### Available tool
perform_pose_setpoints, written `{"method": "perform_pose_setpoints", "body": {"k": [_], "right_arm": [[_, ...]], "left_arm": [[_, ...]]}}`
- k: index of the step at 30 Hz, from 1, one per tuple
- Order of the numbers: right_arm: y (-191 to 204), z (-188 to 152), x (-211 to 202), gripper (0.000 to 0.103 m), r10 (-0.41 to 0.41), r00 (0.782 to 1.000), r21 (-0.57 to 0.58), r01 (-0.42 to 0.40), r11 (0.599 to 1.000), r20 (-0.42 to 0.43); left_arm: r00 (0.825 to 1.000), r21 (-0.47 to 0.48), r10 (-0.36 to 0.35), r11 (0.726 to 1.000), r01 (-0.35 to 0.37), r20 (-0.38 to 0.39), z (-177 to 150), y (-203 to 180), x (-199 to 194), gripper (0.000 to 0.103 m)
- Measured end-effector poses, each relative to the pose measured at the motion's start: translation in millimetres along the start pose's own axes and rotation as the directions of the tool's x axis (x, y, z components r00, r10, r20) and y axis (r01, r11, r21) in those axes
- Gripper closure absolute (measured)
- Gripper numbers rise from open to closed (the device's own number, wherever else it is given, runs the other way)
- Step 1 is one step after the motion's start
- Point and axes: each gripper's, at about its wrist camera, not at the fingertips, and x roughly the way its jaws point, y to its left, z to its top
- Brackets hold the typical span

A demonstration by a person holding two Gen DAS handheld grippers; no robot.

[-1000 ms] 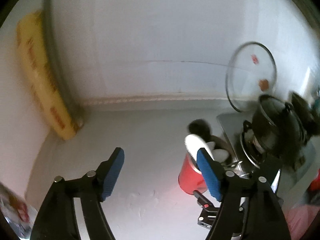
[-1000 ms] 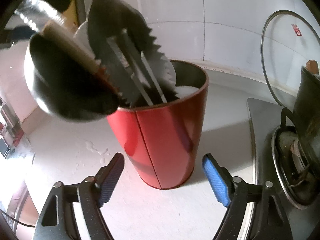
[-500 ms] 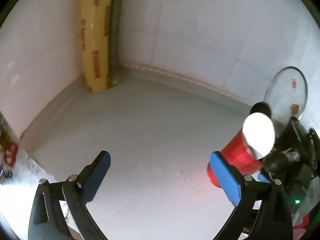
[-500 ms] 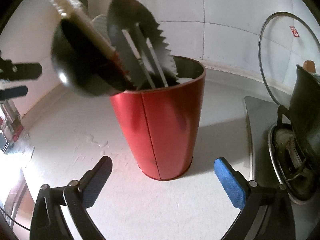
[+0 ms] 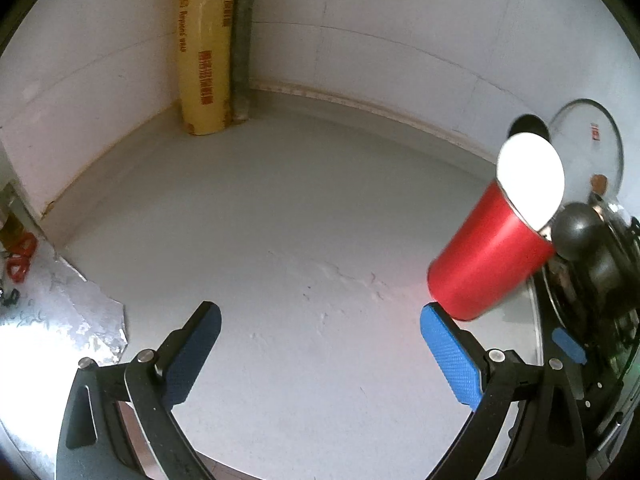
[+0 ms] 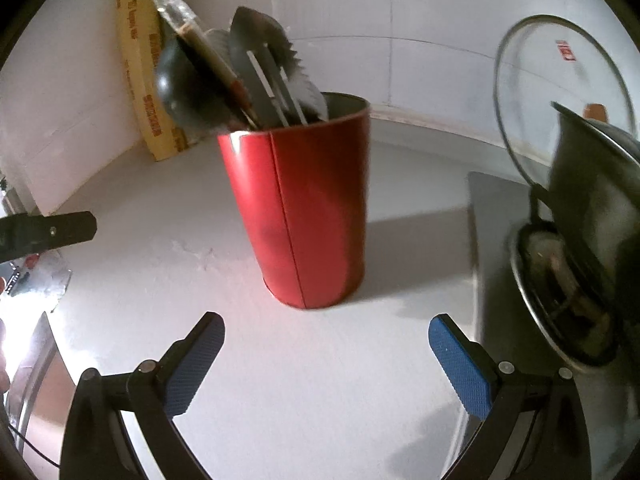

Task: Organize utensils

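A red metal cup stands upright on the white counter with several utensils in it: a dark ladle, a slotted serrated spatula and a wooden-handled tool. My right gripper is open, just in front of the cup, with nothing between its blue pads. In the left wrist view the cup is at the right, a white spoon sticking out of it. My left gripper is open over bare counter, left of the cup. The left gripper's finger shows at the right wrist view's left edge.
A yellow roll of wrap leans in the wall corner. A gas stove with a dark pot and a glass lid against the wall lie right of the cup. Crumpled foil and red scissors sit at the left.
The right gripper has opened wider and drawn back from the cup. The left gripper has opened further, rolled and come down; the cup now sits at the right of its view.
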Motion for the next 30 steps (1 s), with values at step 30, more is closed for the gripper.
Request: {"method": "perform_pose_setpoints", "body": {"k": [30], "right_arm": [[62.0,-74.8,-123.0,0.0,-0.315,0.945,0.18,0.296,0.938,0.089]], "left_arm": [[0.998,0.258,0.043,0.965,-0.052,0.039,-67.6,21.8,-49.8,0.003]]}}
